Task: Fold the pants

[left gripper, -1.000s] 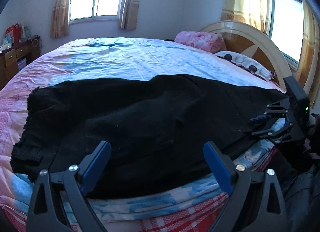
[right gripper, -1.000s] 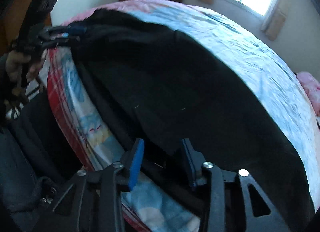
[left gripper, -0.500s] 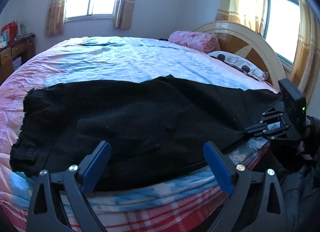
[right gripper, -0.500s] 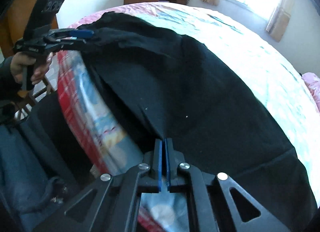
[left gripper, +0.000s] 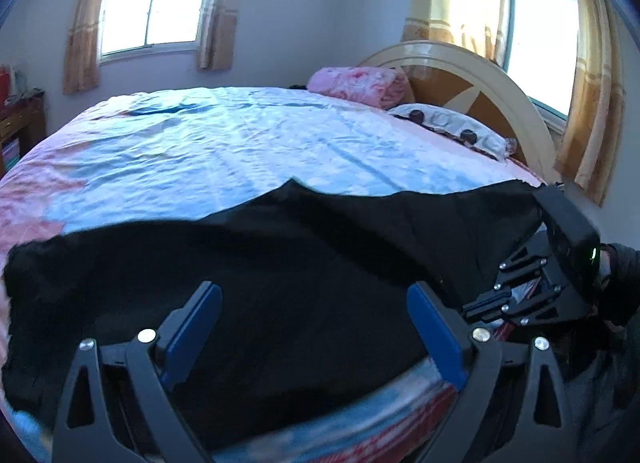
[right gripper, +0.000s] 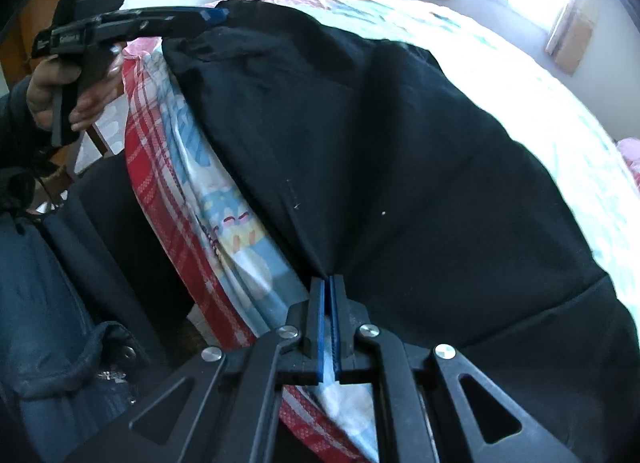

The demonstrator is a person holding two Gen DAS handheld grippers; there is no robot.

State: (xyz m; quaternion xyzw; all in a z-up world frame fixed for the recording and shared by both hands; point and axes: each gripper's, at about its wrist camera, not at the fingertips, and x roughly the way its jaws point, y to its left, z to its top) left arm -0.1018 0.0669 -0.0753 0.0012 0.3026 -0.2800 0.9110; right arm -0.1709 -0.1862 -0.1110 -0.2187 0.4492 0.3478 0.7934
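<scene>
On the near side of the bed (left gripper: 248, 143), the black pants (left gripper: 280, 275) lie spread lengthwise along the mattress edge, over a pale blue and pink sheet. The left gripper (left gripper: 316, 327) hangs just above the cloth with its blue-padded fingers (left gripper: 192, 327) spread wide apart and holding nothing, the same as half a second ago and a second ago. The right gripper (right gripper: 328, 299) has its two blue pads pressed together, with the near edge of the pants running into the tips; creases fan out from that point, so it is clamped on the fabric. A second ago those fingers stood apart over the hem; half a second ago they had already come together. Since then the pinched edge has been drawn tighter and raised a little, and the far edge of the pants now shows a small peak against the sheet in the left view.

In the left view the right gripper (left gripper: 496, 303) sits at the far right end of the pants, at the bed's edge. In the right view the left gripper (right gripper: 208, 15) is at the far end of the pants, with the person's left hand (right gripper: 60, 95) on its handle. A checked red blanket (right gripper: 160, 167) hangs down the bed's side below the pants. A pink pillow (left gripper: 360, 83) lies by the wooden headboard (left gripper: 480, 95).
</scene>
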